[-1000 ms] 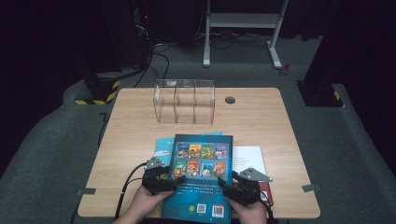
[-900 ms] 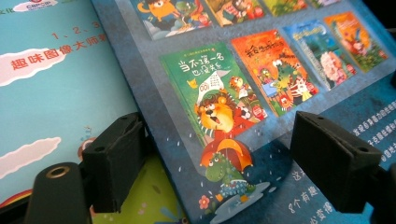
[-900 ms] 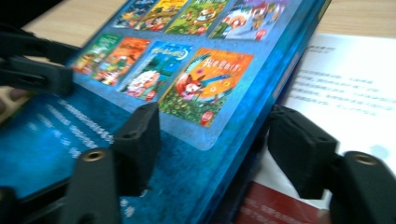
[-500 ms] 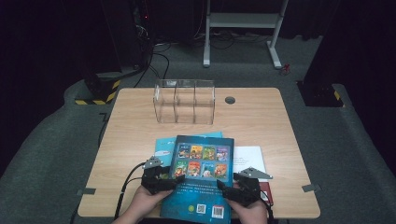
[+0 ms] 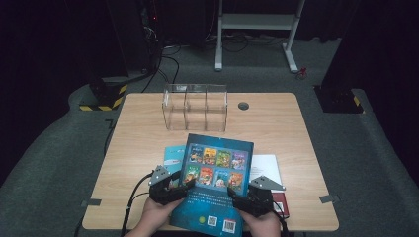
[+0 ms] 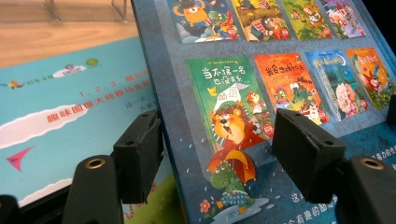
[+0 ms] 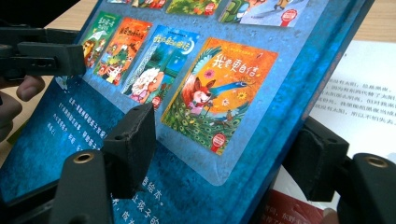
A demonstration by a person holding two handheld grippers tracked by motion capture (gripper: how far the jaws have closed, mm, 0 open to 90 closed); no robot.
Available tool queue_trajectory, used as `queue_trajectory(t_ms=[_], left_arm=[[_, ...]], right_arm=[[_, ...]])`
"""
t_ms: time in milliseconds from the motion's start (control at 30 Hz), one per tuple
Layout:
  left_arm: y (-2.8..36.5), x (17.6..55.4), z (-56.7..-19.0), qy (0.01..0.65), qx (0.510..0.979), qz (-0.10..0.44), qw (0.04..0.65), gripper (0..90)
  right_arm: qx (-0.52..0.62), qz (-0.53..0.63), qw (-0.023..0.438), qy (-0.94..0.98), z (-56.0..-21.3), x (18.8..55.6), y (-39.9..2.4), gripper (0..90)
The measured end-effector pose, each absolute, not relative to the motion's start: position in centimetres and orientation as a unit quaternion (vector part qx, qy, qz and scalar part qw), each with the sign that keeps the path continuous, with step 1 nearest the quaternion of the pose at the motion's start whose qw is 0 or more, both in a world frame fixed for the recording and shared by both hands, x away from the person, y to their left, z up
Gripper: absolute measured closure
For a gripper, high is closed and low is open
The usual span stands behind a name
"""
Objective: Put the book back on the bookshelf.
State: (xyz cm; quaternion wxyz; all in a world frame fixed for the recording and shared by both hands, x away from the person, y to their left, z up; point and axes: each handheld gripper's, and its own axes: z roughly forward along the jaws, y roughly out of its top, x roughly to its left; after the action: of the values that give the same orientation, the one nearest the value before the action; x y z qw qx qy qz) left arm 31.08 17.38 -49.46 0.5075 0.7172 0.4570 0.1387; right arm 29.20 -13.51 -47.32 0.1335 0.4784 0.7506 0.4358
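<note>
Two grippers: a left gripper [image 5: 190, 183] and a right gripper [image 5: 233, 193], each in one hand, so two hands.

One dark blue book [image 5: 215, 182] with eight small cover pictures on it, in two rows of four.

One teal book [image 5: 174, 157] lies flat beside it.

One white sheet [image 5: 264, 165] of printed text, and one red item [image 5: 280, 203] at its near edge; what it is cannot be told.

One clear organizer [image 5: 195, 106] with three compartments.

One surface [image 5: 276, 123], with one round grommet [image 5: 243, 105].
</note>
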Motion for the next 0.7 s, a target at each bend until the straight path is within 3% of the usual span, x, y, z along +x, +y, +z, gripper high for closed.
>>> queue_trajectory(t_ms=[700], left_arm=[[18.1, 29.8, -46.9, 0.454, 0.679, 0.193, 0.543, 39.5]], right_arm=[[0.463, 0.47, 0.171, 0.732, -44.1, 28.6, -13.1, 45.1]])
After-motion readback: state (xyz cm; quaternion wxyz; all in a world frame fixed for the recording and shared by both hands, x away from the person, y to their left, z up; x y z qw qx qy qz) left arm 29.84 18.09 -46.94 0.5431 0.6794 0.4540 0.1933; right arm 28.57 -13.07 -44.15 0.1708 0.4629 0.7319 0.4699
